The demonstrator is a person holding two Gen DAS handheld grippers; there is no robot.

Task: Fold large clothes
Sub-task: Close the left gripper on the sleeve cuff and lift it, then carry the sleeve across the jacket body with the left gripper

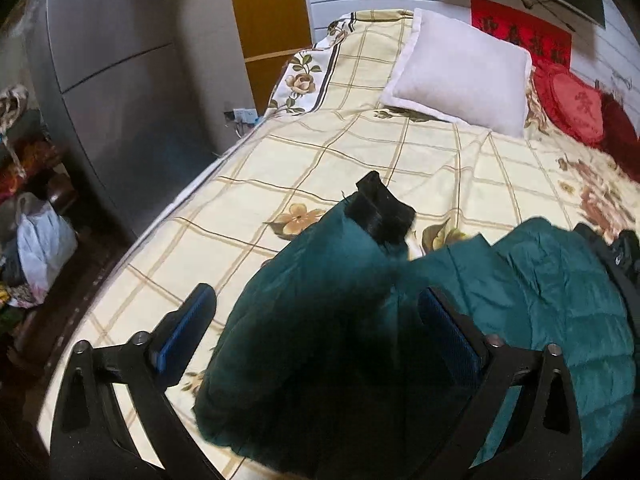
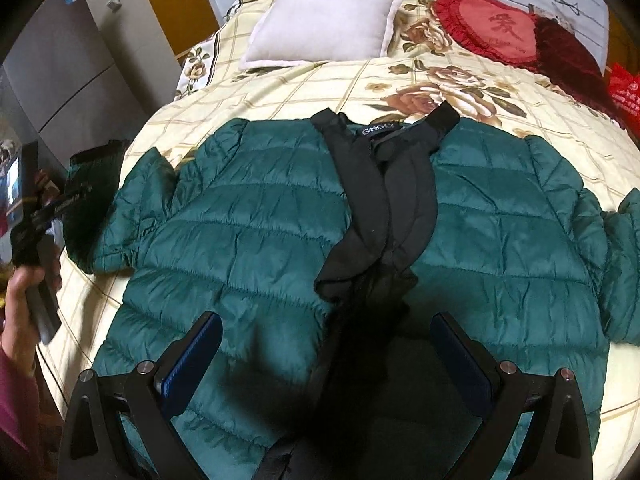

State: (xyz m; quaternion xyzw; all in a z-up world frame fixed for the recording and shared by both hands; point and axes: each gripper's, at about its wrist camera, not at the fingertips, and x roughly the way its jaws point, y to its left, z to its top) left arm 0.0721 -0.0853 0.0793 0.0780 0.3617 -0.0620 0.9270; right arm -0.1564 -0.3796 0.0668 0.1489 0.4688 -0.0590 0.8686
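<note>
Now the dark green quilted puffer jacket [image 2: 248, 216] lies spread front-up on the cream checked floral bedspread [image 2: 320, 84], black collar [image 2: 384, 184] pointing toward the pale lilac square pillow [image 2: 324, 20]. The right gripper [image 2: 326, 356] hovers over the jacket's lower hem, blue-padded fingers [image 2: 192, 360] spread wide, gripping nothing. Off the jacket's left side, the left gripper [image 1: 316, 328] is wide open too, its blue pads [image 1: 184, 336] straddling the green sleeve [image 1: 320, 280] with the black knit cuff [image 1: 380, 212] ahead; whether the pads touch the fabric can't be told. A bare hand [image 2: 24, 300] holds that left tool beside the sleeve.
</note>
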